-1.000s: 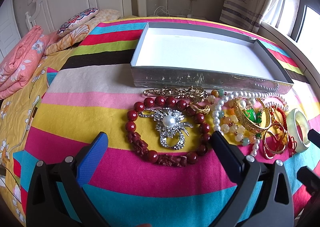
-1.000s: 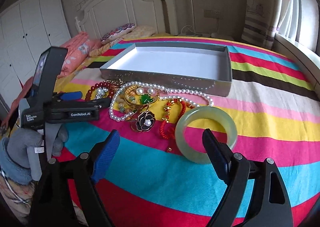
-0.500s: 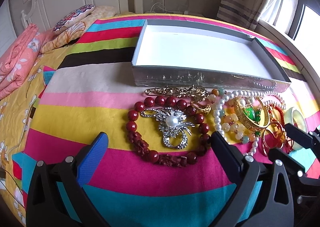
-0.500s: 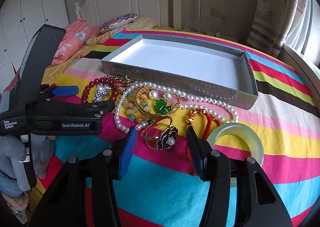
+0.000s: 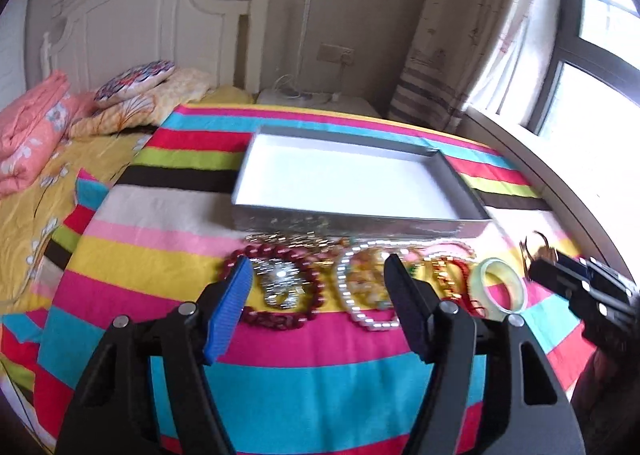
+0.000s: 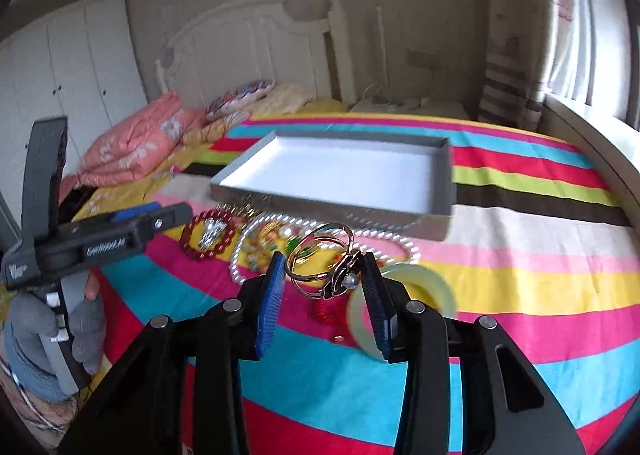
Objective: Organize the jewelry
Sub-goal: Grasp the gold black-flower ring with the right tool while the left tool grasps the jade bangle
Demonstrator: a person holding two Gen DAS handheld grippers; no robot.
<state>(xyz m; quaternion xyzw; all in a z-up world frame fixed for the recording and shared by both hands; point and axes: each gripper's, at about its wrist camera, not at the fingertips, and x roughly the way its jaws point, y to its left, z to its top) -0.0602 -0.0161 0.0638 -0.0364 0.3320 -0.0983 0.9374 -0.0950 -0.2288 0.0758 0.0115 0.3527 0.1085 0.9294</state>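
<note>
Above the striped bedspread [image 6: 520, 355], the right gripper [image 6: 324, 275] has just clenched on a gold flower-topped bangle [image 6: 320, 259]; the left gripper [image 5: 320, 307], narrowing, grasps nothing.

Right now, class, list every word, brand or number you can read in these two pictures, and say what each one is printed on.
"GenRobot.AI", smeared and only just legible: on the side of the left gripper.
Small white lettering on that gripper's handle: too blurred to read.
Nothing else carries readable text.
</note>
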